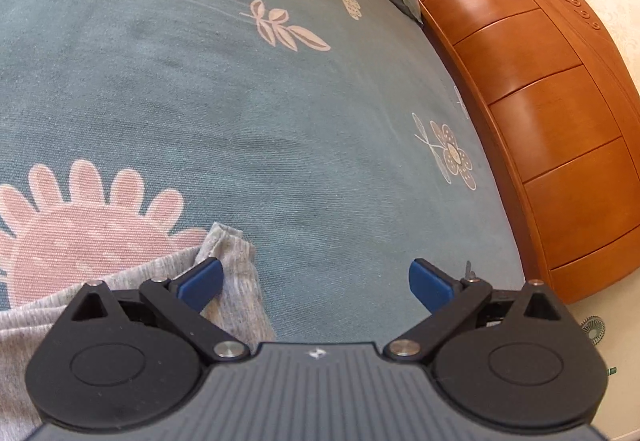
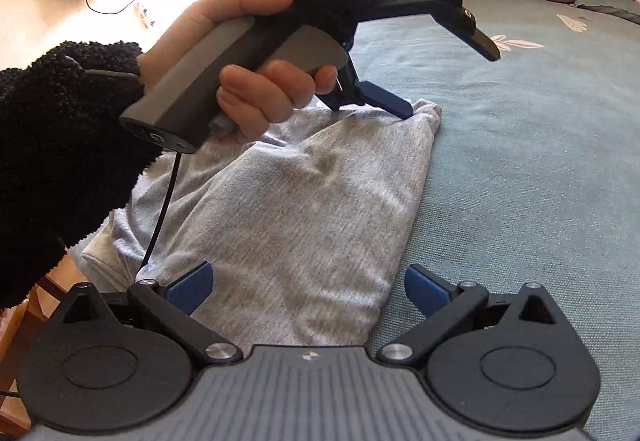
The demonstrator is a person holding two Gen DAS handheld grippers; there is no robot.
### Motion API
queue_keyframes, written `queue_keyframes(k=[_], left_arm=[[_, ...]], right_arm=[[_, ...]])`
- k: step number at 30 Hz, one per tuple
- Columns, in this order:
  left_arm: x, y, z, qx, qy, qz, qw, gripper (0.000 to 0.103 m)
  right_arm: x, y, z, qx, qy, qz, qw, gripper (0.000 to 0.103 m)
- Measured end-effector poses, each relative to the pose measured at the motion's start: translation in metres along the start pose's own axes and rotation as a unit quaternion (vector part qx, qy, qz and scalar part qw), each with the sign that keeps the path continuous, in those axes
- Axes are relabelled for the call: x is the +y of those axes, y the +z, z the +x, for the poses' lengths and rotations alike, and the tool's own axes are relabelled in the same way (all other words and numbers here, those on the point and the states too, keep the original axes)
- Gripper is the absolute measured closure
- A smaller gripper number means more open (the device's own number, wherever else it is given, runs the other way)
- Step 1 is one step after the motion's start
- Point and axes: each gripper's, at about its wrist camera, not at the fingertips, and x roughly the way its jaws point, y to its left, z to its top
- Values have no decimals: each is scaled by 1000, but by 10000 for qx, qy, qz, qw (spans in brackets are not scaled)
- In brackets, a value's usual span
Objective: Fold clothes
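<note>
While we look along the left claw (image 1: 316, 283) in the left wrist view, its blue pads are spread wide over the teal bedspread (image 1: 248, 113). One corner of the grey garment (image 1: 236, 281) lies at lower left, under the left pad. A wooden headboard (image 1: 560, 145) curves down the right side.

From the right wrist view, we see the right claw (image 2: 308, 287) spread too, above the grey garment's near edge. At upper centre a hand (image 2: 240, 73) grips the left claw's handle, one pad touching the garment's far corner.
</note>
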Motion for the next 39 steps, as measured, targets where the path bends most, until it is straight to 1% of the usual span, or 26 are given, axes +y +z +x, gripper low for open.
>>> queue_keyframes(k=[3,5,7,8,10,12,13,14,16,20,23,25,28,31,32,35,37,39], left_arm=[[-7,6,-6,0,12,-52,10000,4],[-15,3,-15,3,-142,67,9999,4],[-20,-6,-19,155,-282,179,9993,4],[-21,-10,-18,240,-284,205,9991,4],[-21,-17,-11,394,-175,310,9986,4],[-15,-19,0,469,-117,229,9986,4],[-13,-17,2,456,-188,162,9987,2],[-11,-16,4,435,-275,92,9986,2],[-13,-11,-2,368,-325,-12,9988,2],[-20,-10,-33,78,-216,250,9994,2],[-11,-14,-60,-81,-235,138,9996,2],[0,-19,-71,-139,-232,50,9996,2],[22,-23,-73,-262,15,-180,9995,2],[46,-19,-65,-373,267,-405,9981,2],[51,-18,-65,-434,182,-540,9974,2],[50,-14,-77,-571,68,-643,9963,2],[45,-16,-88,-629,-17,-555,9965,2],[40,-22,-96,-519,-184,-487,9973,2]], right_arm=[[-2,0,1,5,-41,46,10000,0],[-3,0,-2,-14,-36,77,10000,0],[-3,-1,-5,-43,-13,101,9999,0],[-3,-1,-6,-55,14,103,9999,0],[-2,-1,-7,-76,30,77,9999,0],[-1,-1,-7,-77,33,27,10000,0],[0,-2,-7,-82,27,-1,10000,0],[1,-1,-7,-84,14,-22,10000,0],[0,-1,-7,-86,-27,-26,10000,0],[0,-1,-7,-102,-28,-8,9999,0],[3,-2,-8,-153,29,-79,9998,0],[5,-2,-9,-175,57,-150,9997,0],[9,-3,-8,-175,45,-267,9995,0],[12,-4,-5,-145,-25,-379,9992,0],[13,-4,-4,-131,-53,-406,9991,0],[13,-4,-1,-103,-115,-434,9989,0],[12,-3,0,-85,-100,-391,9991,0],[11,-4,0,-87,-89,-349,9993,0]])
